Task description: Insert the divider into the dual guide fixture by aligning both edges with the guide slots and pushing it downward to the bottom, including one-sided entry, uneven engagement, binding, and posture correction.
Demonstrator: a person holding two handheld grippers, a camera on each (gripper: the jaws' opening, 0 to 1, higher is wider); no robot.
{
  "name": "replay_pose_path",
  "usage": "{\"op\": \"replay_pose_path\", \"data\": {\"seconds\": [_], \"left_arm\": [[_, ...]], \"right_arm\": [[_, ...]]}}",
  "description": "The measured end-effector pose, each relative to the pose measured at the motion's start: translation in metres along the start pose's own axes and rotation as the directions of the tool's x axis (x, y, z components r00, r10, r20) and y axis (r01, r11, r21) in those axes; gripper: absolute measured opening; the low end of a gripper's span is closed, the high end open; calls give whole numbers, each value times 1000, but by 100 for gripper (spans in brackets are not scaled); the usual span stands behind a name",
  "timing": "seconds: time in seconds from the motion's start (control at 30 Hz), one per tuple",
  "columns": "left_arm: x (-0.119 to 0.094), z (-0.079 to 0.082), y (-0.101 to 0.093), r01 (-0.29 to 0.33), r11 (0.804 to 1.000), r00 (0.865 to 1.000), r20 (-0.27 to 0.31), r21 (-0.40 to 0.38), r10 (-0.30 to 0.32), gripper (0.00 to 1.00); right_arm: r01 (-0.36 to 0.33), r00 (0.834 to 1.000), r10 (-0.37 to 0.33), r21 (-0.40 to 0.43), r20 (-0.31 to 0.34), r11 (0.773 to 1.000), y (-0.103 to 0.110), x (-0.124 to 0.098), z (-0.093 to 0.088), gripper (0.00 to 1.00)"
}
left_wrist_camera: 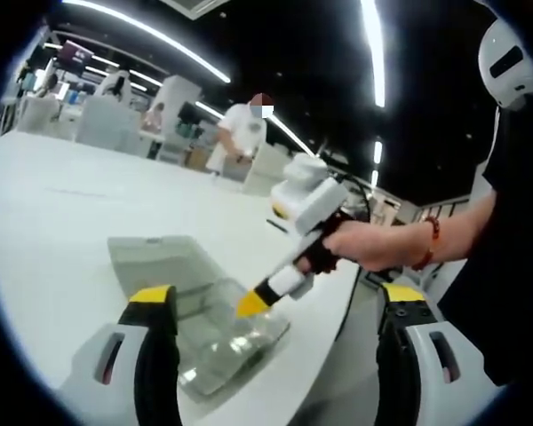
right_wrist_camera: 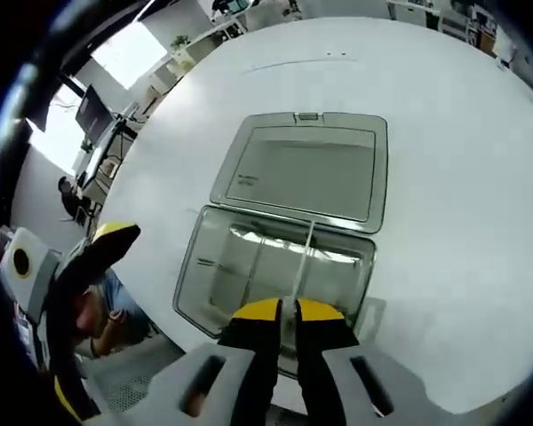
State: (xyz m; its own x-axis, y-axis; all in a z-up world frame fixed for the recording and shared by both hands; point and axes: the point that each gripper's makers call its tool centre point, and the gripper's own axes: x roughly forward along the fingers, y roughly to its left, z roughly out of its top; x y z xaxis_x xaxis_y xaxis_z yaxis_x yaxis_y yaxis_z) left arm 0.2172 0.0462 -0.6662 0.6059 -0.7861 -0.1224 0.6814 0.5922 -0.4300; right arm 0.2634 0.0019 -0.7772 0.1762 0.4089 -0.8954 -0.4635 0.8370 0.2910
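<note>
A clear plastic box, the guide fixture point(right_wrist_camera: 240, 266), lies on the white table with its lid point(right_wrist_camera: 293, 169) folded open behind it. My right gripper point(right_wrist_camera: 289, 311) is shut on a thin clear divider point(right_wrist_camera: 303, 257), seen edge-on and running across the inside of the box. In the left gripper view the right gripper point(left_wrist_camera: 251, 302), held by a hand, dips its yellow tip into the fixture point(left_wrist_camera: 222, 342). My left gripper point(left_wrist_camera: 276, 295) hovers near the box with its jaws wide apart and nothing between them. One of its yellow-tipped fingers point(right_wrist_camera: 102, 244) shows to the left of the box.
The white table point(right_wrist_camera: 444, 177) stretches wide around the box, and its rounded edge runs just past the box's near side. A person in white stands at distant desks point(left_wrist_camera: 244, 133). The holder's arm in a dark sleeve point(left_wrist_camera: 506, 248) reaches in from the right.
</note>
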Motion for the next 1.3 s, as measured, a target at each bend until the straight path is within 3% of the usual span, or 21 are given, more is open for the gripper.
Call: {"op": "replay_pose_path", "data": {"seconds": [0.37, 0.57, 1.3], "left_arm": [[2, 1, -1, 6, 1000, 1000, 3, -1, -6, 91], [4, 1, -2, 11, 1000, 1000, 3, 0, -11, 91], [1, -1, 1, -1, 1000, 1000, -6, -5, 1, 90]], "right_arm": [[11, 1000, -11, -3, 8, 1000, -1, 2, 0, 1], [44, 998, -44, -5, 47, 999, 2, 5, 1, 1], [22, 997, -24, 26, 76, 999, 1, 21, -4, 4]]}}
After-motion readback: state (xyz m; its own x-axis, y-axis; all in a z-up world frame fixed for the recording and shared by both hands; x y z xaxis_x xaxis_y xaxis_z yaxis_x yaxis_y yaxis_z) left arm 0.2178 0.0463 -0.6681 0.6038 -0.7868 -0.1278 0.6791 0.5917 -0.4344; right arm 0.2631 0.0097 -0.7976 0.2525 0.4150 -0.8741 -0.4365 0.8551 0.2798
